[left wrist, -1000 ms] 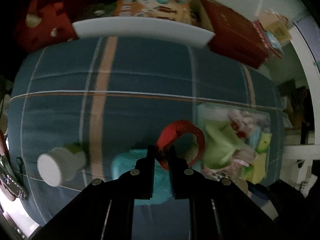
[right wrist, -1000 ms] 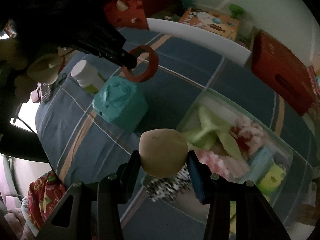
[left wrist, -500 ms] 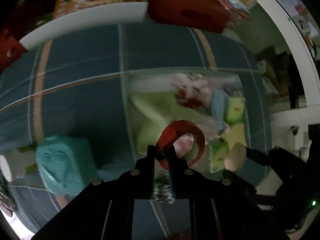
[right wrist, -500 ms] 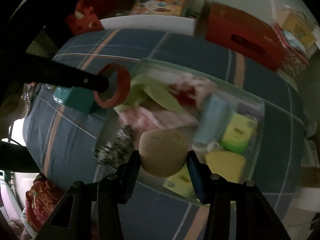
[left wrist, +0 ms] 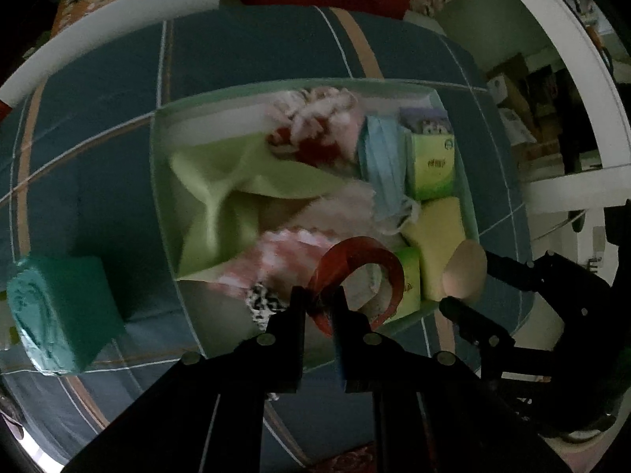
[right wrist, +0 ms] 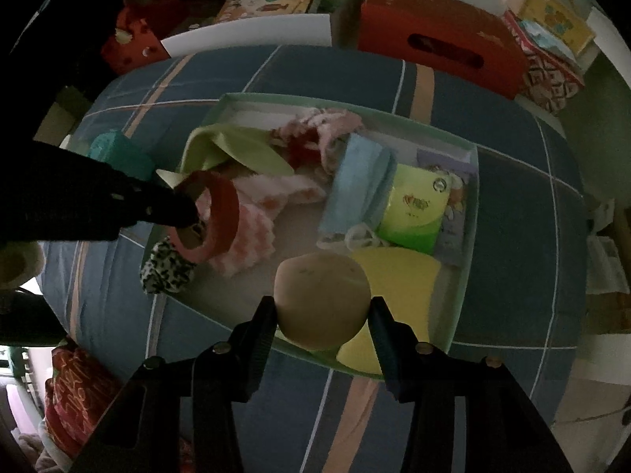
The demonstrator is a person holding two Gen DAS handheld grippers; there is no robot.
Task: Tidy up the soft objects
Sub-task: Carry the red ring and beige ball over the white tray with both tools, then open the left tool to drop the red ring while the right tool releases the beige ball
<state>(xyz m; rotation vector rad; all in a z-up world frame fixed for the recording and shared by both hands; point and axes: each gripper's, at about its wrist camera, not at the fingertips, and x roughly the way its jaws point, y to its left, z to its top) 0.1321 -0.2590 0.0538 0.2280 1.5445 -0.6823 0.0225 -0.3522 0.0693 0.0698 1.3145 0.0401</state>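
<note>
Overhead, both grippers point steeply down at the clear bin (right wrist: 453, 307) sitting on the blue plaid bedspread (right wrist: 512, 236). At the bottom centre of the left wrist view, the left gripper (left wrist: 319, 299) has its jaws pinched nearly together on the rim of a red ring (left wrist: 363, 272), which stands up from the tips over the bin's near edge. In the right wrist view that gripper reaches in as a dark arm from the left of the frame, the ring hanging above a pink-and-white cloth (right wrist: 252, 236). The right gripper (right wrist: 323, 311), bottom centre of its own view, clamps a beige ball (right wrist: 323, 299) between its two fingers, poised over the bin's near right corner beside a yellow sponge (right wrist: 394, 276). Inside the bin lie a green cloth (left wrist: 221, 197), a light blue cloth (right wrist: 355, 185) and a green packet (right wrist: 414, 209). A teal block (left wrist: 59, 311) rests on the bedspread at the lower left of the left view, outside the bin.
</note>
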